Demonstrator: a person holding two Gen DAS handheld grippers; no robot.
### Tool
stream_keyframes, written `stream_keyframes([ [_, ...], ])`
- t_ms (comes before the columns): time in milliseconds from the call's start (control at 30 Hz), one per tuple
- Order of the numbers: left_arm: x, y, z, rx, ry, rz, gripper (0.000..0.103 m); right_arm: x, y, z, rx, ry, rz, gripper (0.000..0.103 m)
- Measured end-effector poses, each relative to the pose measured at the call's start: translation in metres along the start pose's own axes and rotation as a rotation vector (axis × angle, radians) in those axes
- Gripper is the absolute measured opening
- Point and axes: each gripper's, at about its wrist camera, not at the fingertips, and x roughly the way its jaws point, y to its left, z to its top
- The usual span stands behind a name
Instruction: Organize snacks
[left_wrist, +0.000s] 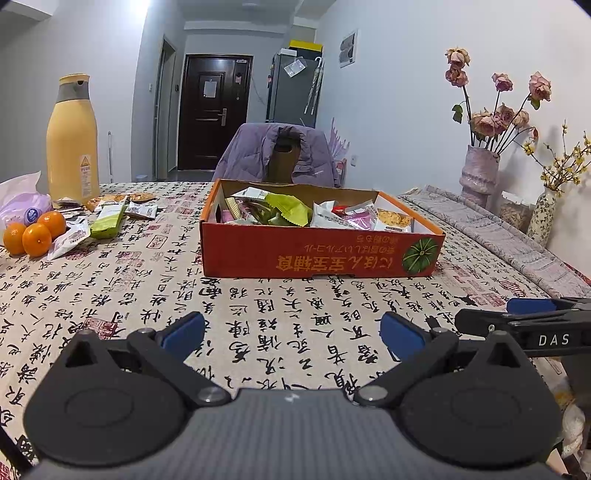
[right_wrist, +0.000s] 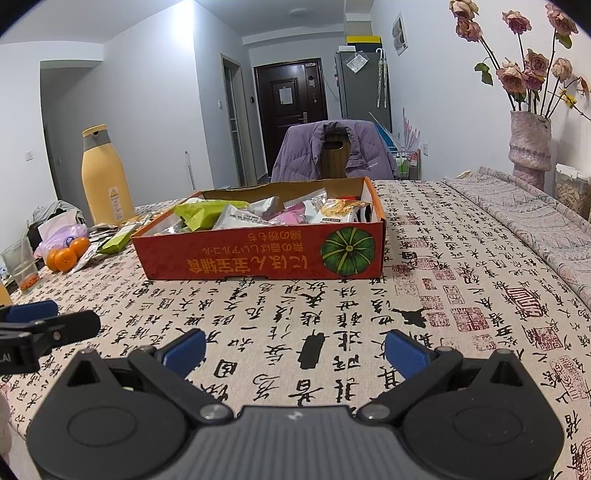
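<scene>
A red cardboard box (left_wrist: 317, 254) (right_wrist: 258, 258) with a pumpkin picture stands mid-table, filled with several snack packets (left_wrist: 291, 212) (right_wrist: 255, 214). More loose packets (left_wrist: 110, 218) (right_wrist: 118, 236) lie on the cloth to its left, near the yellow bottle. My left gripper (left_wrist: 293, 332) hovers low over the tablecloth in front of the box, open and empty. My right gripper (right_wrist: 295, 350) is beside it, also open with nothing between its blue pads (right_wrist: 406, 352). Each gripper shows at the edge of the other's view, the right gripper (left_wrist: 517, 317) on the right and the left gripper (right_wrist: 40, 321) on the left.
A tall yellow bottle (left_wrist: 72, 140) (right_wrist: 105, 177), three oranges (left_wrist: 35, 232) (right_wrist: 66, 253), a plastic bag (left_wrist: 22, 206) and a glass (right_wrist: 22, 262) stand at the left. Vases of flowers (left_wrist: 478, 173) (right_wrist: 530, 147) and a folded cloth (right_wrist: 535, 221) occupy the right. A chair with a purple jacket (left_wrist: 277, 155) is behind.
</scene>
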Motion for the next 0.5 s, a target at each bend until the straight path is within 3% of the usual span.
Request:
stream_keyframes([
  [500, -0.0016, -0.0017, 0.0002, -0.001, -0.003, -0.004, 0.103, -0.0001, 0.0004, -0.0001, 0.0, 0.0, 0.0, 0.103],
])
